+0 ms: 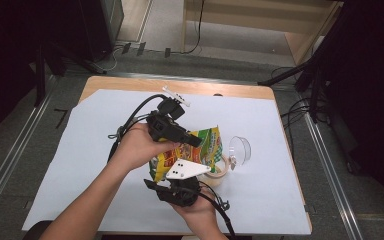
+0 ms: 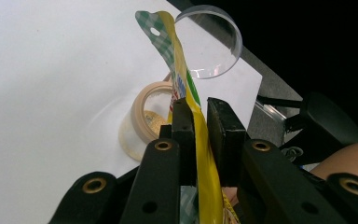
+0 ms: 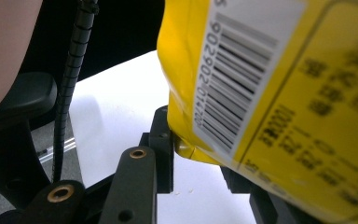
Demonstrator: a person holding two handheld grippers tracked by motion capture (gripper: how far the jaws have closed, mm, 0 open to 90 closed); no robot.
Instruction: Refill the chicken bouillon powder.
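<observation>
Right gripper view: pouch (image 3: 279,93) barcode.

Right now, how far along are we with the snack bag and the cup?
Done: the yellow snack bag is off the table, the left gripper clamped on its thin edge, the right gripper gripping its lower corner. In hand: the bag hangs over the paper cup, whose clear lid lies beside it. Left: probably opening the bag and emptying it; whether it is open yet, I cannot tell.

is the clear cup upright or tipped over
Tipped over: the clear cup lies on its side on the white table, its round open mouth facing sideways beside the tape roll.
</observation>
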